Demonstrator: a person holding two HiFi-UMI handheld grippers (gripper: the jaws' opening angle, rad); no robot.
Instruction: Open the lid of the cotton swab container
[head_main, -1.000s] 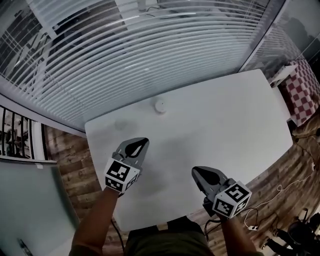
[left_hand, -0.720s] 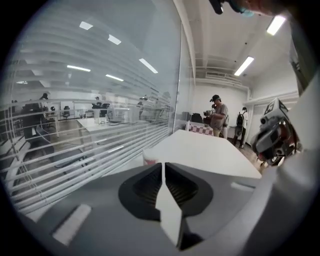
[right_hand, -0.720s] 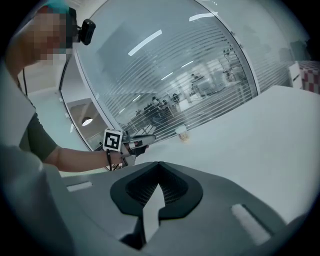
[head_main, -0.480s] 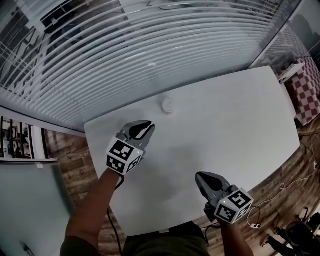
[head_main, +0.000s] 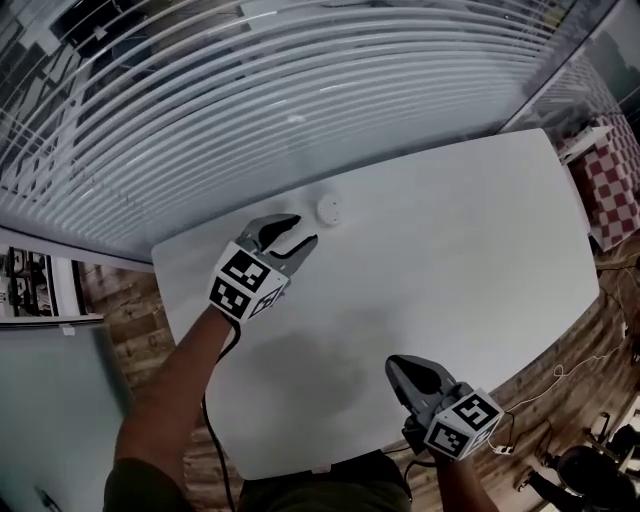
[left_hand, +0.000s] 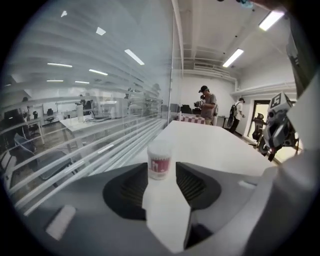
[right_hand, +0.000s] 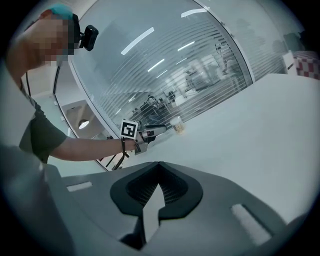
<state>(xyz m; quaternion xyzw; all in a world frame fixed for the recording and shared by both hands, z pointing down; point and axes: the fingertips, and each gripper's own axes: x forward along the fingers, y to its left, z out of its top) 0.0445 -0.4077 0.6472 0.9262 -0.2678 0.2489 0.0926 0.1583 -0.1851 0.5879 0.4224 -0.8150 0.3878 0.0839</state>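
Note:
The cotton swab container (head_main: 328, 210) is a small white tub with its lid on, standing upright near the far edge of the white table (head_main: 450, 250). My left gripper (head_main: 302, 231) is just short of it, and its jaws have just been opening. In the left gripper view the container (left_hand: 159, 161) stands just beyond the tips of my left gripper (left_hand: 161, 169), untouched, with nothing between the pads. My right gripper (head_main: 396, 363) is shut and empty near the table's front edge, far from the tub. In the right gripper view the container (right_hand: 178, 125) is small and distant past the shut right gripper (right_hand: 159, 164).
A glass wall with horizontal blinds (head_main: 250, 90) runs right behind the container. A red-checked seat (head_main: 612, 190) stands off the table's right end. Wooden floor with a cable (head_main: 560, 375) lies below the front edge. Distant people (left_hand: 207, 102) stand beyond the table.
My left gripper has moved forward towards the container and its jaws have gone from shut to open. My right gripper has drawn back towards the table's front edge, still shut.

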